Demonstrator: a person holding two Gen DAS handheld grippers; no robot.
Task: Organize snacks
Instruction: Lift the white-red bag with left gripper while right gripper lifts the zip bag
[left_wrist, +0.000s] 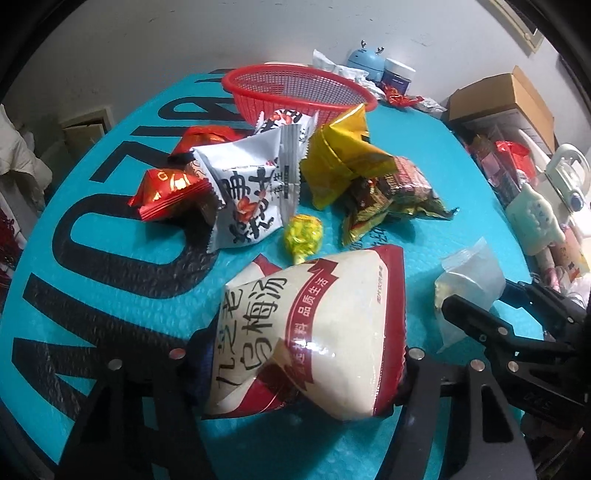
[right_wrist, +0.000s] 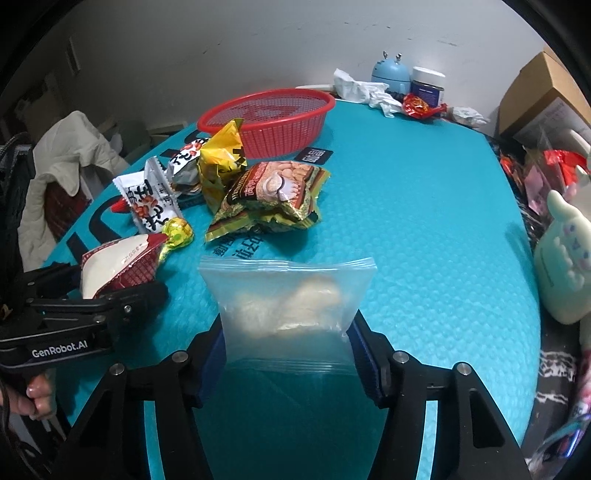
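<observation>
My left gripper is shut on a white and red plum drink pouch, held just above the teal table; the pouch also shows in the right wrist view. My right gripper is shut on a clear zip bag with pale pieces inside; the bag also shows in the left wrist view. A red mesh basket stands at the far side and looks empty. Between it and the grippers lies a pile of snacks: white peanut packets, red packets, a yellow bag, green-gold packets and a yellow candy.
The teal mat has open surface on the right. At the back stand a blue gadget, a jar and crumpled paper. Cardboard boxes and a pale green toy line the right edge.
</observation>
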